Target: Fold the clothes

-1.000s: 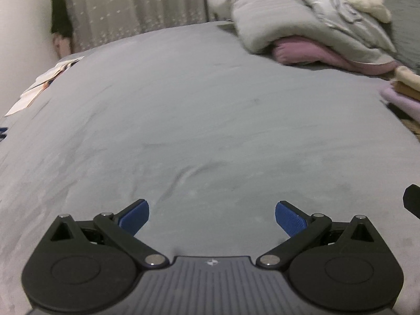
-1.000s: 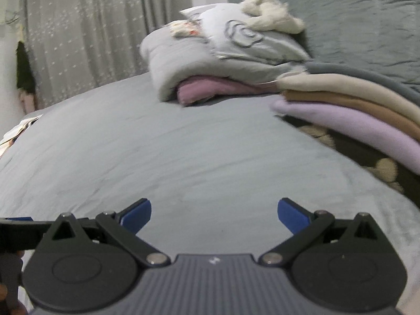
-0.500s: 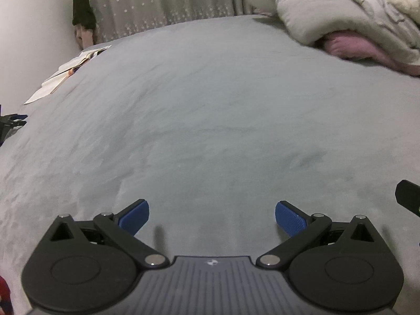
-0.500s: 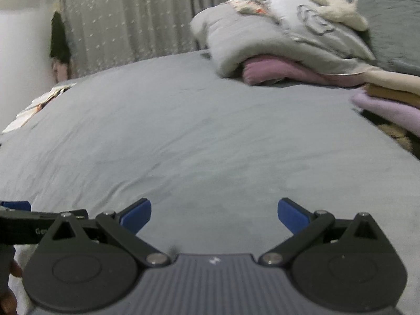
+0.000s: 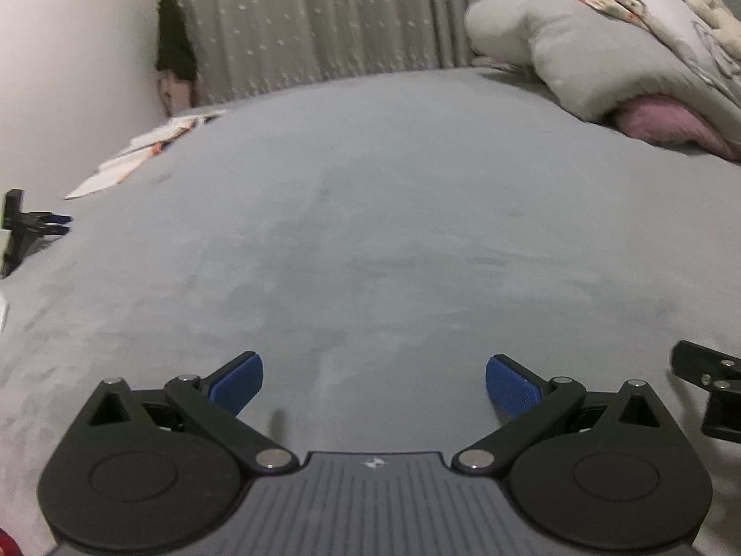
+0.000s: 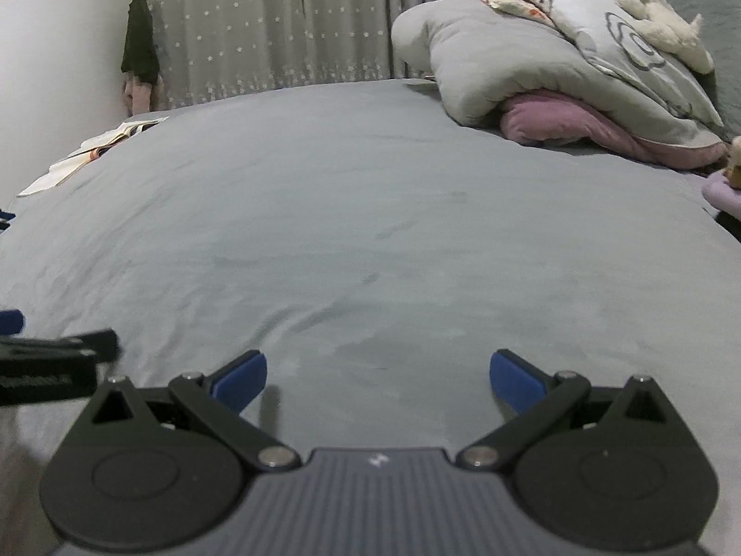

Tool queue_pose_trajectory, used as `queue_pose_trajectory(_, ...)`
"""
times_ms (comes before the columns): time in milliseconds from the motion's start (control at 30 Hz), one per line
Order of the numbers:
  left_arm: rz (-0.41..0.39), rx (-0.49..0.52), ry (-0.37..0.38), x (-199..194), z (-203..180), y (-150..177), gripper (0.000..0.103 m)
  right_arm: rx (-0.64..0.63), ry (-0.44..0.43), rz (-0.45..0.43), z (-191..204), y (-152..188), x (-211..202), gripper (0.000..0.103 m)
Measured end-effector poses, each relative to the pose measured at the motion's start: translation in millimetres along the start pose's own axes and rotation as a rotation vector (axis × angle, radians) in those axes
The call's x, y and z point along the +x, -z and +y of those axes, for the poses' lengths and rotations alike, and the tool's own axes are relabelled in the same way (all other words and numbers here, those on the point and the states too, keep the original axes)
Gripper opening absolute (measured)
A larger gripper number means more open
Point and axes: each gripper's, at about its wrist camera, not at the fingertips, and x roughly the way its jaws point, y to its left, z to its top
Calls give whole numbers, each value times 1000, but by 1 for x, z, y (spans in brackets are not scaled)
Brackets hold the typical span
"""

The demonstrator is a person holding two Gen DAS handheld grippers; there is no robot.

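Both grippers, left gripper (image 5: 374, 380) and right gripper (image 6: 377, 377), fingers spread, empty, over grey bed (image 6: 370, 213); possibly touching.

Both wrist views low over grey bed (image 5: 370, 231), facing curtain (image 6: 278, 23)

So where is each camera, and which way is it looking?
Left wrist: on the left gripper, facing across the grey bed to the curtain; its blue fingers show, open.
Right wrist: on the right gripper, facing likewise; fingers open.
Both show the pink blanket under the grey duvet.
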Motion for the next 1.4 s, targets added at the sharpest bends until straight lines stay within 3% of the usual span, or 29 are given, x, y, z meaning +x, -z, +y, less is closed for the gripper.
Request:
queue_pose_trajectory(233,-9,-60,7,12,41,15,103,-36,17,9,5,1,9,103)
queue_pose_trajectory(533,0,-145,71,22,55,22,103,-25,10,10,0,4,14,103)
queue_pose_trajectory(1400,2,-169,84,22,55,24,103,-67,42,-3,3,3,18,103)
